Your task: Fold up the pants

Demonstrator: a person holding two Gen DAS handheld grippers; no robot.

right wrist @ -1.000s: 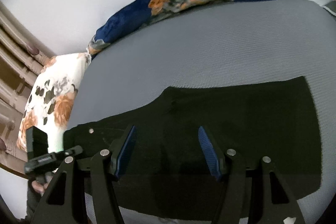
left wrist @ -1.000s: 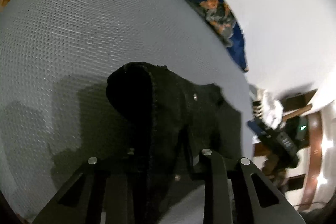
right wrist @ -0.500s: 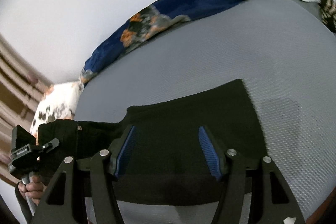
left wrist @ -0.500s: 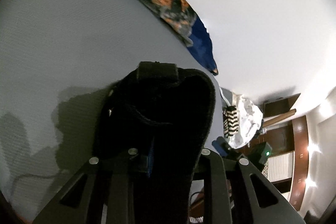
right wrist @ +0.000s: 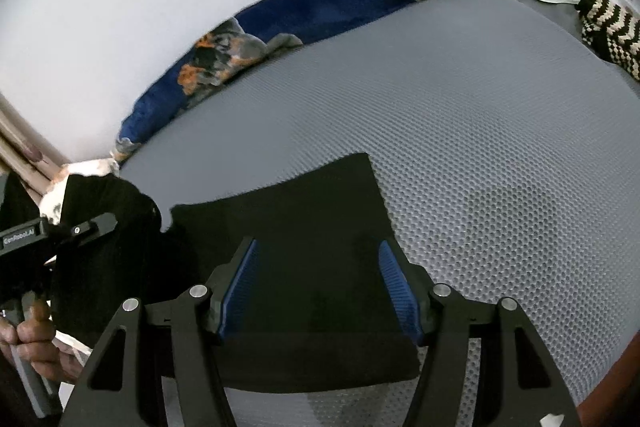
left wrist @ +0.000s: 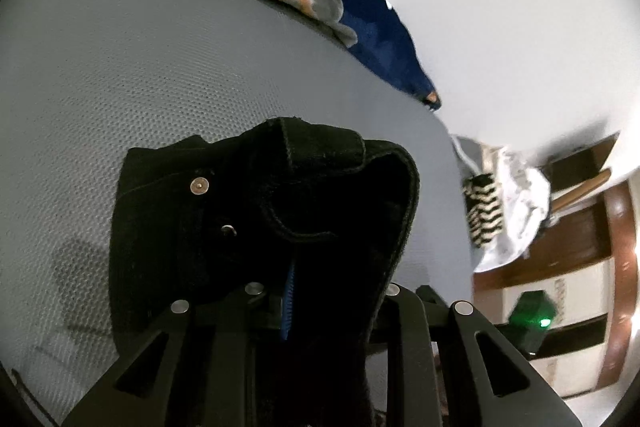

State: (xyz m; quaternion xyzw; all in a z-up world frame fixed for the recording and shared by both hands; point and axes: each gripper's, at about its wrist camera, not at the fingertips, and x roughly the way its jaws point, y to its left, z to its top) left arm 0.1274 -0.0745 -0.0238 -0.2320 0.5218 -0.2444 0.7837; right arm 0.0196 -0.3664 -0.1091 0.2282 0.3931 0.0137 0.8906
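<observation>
Spanning ahead of right hand-held gripper [right wrist: 318, 285], spread over black pants [right wrist: 304, 211]: grey mesh bed [right wrist: 460, 107], blue floral blanket [right wrist: 320, 11]; left hand-held gripper [left wrist: 320, 301] pinching pants' waistband.

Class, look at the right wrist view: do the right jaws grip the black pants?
No: the right gripper stands open above the black pants, its blue pads apart.

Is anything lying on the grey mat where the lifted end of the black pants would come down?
Nothing visible. The grey mat is bare around the flat part of the pants; the blue blanket lies only along its far edge.
</observation>
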